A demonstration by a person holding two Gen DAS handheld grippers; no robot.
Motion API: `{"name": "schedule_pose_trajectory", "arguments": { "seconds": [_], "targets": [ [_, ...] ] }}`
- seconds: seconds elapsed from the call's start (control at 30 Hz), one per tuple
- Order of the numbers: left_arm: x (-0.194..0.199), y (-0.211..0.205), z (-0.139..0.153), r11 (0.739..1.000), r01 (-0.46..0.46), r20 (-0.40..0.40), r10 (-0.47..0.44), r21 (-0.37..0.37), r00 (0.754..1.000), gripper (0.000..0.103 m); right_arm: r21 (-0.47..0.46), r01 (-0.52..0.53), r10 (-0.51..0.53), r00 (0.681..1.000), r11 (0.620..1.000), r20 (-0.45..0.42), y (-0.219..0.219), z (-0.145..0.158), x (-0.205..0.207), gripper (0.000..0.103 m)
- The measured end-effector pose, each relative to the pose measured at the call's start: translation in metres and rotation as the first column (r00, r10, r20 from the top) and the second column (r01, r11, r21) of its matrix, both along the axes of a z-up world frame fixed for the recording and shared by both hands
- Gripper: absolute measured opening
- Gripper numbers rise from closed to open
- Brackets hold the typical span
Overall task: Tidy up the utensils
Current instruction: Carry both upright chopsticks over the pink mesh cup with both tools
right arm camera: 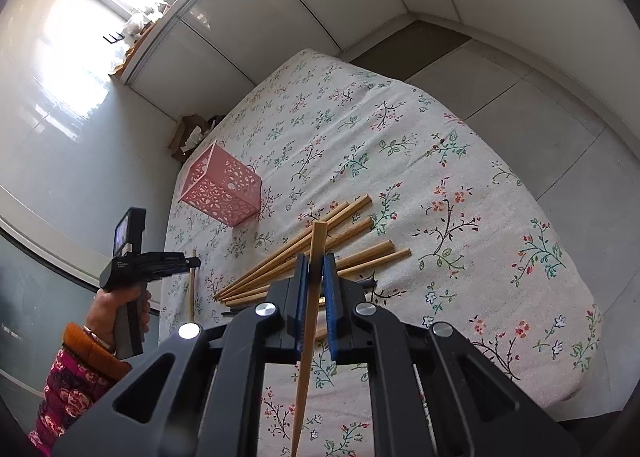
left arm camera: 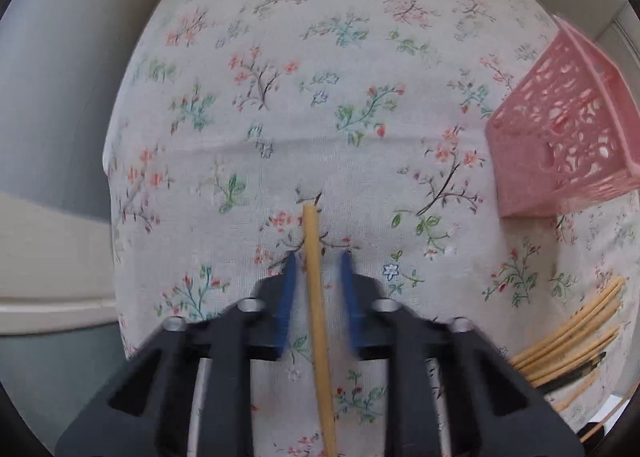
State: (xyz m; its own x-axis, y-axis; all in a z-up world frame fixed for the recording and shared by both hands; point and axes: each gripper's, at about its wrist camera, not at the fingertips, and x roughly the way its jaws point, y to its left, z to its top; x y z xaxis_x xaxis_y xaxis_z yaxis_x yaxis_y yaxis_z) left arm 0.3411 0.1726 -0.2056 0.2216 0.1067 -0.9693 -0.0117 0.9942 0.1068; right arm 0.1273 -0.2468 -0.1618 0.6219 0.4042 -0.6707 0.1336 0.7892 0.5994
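Observation:
My left gripper (left arm camera: 318, 261) is open over the floral tablecloth; a single wooden chopstick (left arm camera: 316, 297) lies on the cloth between its blue pads, which stand apart from it. My right gripper (right arm camera: 316, 263) is shut on another wooden chopstick (right arm camera: 310, 309) and holds it above the table. A pile of several wooden chopsticks (right arm camera: 304, 253) lies on the cloth below it and also shows in the left wrist view (left arm camera: 572, 337). A pink perforated basket (right arm camera: 222, 187) lies on its side on the cloth, also at the right in the left wrist view (left arm camera: 560, 125). The left gripper appears in the right wrist view (right arm camera: 192, 259).
The table (right arm camera: 460, 177) is covered by a floral cloth and stands beside white cabinets (right arm camera: 280, 17). A grey tiled floor (right arm camera: 560, 117) lies to the right. A cardboard box (right arm camera: 188, 137) sits past the table's far end.

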Motion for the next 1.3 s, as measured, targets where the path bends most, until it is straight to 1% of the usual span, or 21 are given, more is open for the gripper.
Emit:
{"name": "schedule_pose_trajectory", "arguments": {
  "seconds": [0.03,0.07,0.1,0.17,0.2,0.23,0.3,0.4,0.43,0.47,0.57,0.6,0.63,0.7,0.77,0.8,0.9,1.03,1.1,1.17,1.3],
  "targets": [
    [0.0,-0.002,0.001,1.0,0.015,0.005,-0.015,0.014,1.0,0.007,-0.001,-0.002,0.002,1.0,1.0,0.0,0.001,0.001,0.0,0.008],
    [-0.001,-0.002,0.002,1.0,0.022,0.01,-0.023,0.013,1.0,0.006,0.0,-0.003,0.003,1.0,1.0,0.004,0.002,0.002,0.0,0.008],
    [-0.002,0.001,0.003,1.0,0.017,0.016,-0.017,-0.003,1.0,0.006,-0.001,-0.003,0.003,1.0,1.0,0.008,0.003,0.004,0.0,0.008],
    [-0.011,0.014,0.007,0.997,-0.016,0.049,0.02,-0.075,0.999,0.006,-0.002,-0.005,0.005,1.0,1.0,0.019,0.003,0.009,-0.002,0.008],
    [-0.016,0.018,0.011,0.995,-0.019,0.077,0.026,-0.093,0.997,0.006,-0.005,-0.01,0.01,1.0,1.0,0.03,0.004,0.013,-0.004,0.008],
    [-0.025,0.021,0.018,0.995,-0.012,0.124,0.024,-0.102,0.992,0.006,-0.01,-0.016,0.016,0.999,1.0,0.041,0.005,0.018,-0.006,0.008],
    [-0.043,0.022,0.036,0.991,0.007,0.21,0.021,-0.13,0.978,0.006,-0.019,-0.028,0.029,0.997,0.999,0.065,0.008,0.027,-0.009,0.008],
    [-0.084,0.015,0.071,0.987,0.039,0.356,0.018,-0.153,0.934,0.006,-0.032,-0.041,0.045,0.993,0.999,0.106,0.014,0.043,-0.014,0.008],
    [-0.1,0.01,0.086,0.986,0.054,0.416,0.017,-0.158,0.909,0.006,-0.037,-0.045,0.049,0.992,0.998,0.118,0.016,0.047,-0.016,0.008],
    [-0.108,0.005,0.094,0.985,0.058,0.443,0.02,-0.161,0.896,0.006,-0.041,-0.048,0.052,0.991,0.998,0.124,0.019,0.05,-0.018,0.008],
    [-0.147,-0.009,0.117,0.983,0.086,0.533,0.014,-0.162,0.846,0.006,-0.05,-0.058,0.064,0.988,0.997,0.141,0.024,0.058,-0.026,0.008],
    [-0.154,-0.011,0.118,0.982,0.092,0.552,0.013,-0.162,0.834,0.006,-0.058,-0.059,0.067,0.986,0.997,0.151,0.025,0.062,-0.03,0.008],
    [-0.169,-0.01,0.128,0.982,0.101,0.577,0.011,-0.161,0.817,0.006,-0.064,-0.059,0.069,0.985,0.996,0.16,0.027,0.066,-0.033,0.008],
    [-0.182,-0.014,0.141,0.98,0.112,0.614,0.012,-0.163,0.789,0.006,-0.079,-0.059,0.073,0.981,0.995,0.181,0.029,0.074,-0.038,0.008],
    [-0.189,-0.03,0.143,0.98,0.122,0.642,0.008,-0.158,0.767,0.006,-0.101,-0.056,0.077,0.974,0.993,0.215,0.032,0.086,-0.045,0.008],
    [-0.197,-0.03,0.146,0.98,0.13,0.661,0.002,-0.15,0.75,0.006,-0.11,-0.055,0.079,0.97,0.992,0.23,0.033,0.091,-0.047,0.008],
    [-0.208,-0.036,0.161,0.978,0.145,0.698,0.002,-0.151,0.716,0.006,-0.147,-0.048,0.088,0.956,0.988,0.281,0.037,0.109,-0.055,0.008],
    [-0.219,-0.044,0.184,0.974,0.17,0.749,0.0,-0.151,0.663,0.006,-0.183,-0.038,0.099,0.936,0.982,0.338,0.042,0.132,-0.06,0.008],
    [-0.22,-0.047,0.192,0.971,0.185,0.763,-0.001,-0.154,0.646,0.006,-0.193,-0.033,0.101,0.928,0.981,0.359,0.043,0.142,-0.06,0.008],
    [-0.22,-0.052,0.202,0.968,0.2,0.784,-0.006,-0.15,0.621,0.006,-0.201,-0.025,0.1,0.921,0.979,0.375,0.042,0.151,-0.059,0.008],
    [-0.215,-0.059,0.218,0.962,0.225,0.805,-0.007,-0.157,0.593,0.006,-0.215,-0.009,0.098,0.908,0.977,0.408,0.041,0.172,-0.054,0.008]
  ]
}}
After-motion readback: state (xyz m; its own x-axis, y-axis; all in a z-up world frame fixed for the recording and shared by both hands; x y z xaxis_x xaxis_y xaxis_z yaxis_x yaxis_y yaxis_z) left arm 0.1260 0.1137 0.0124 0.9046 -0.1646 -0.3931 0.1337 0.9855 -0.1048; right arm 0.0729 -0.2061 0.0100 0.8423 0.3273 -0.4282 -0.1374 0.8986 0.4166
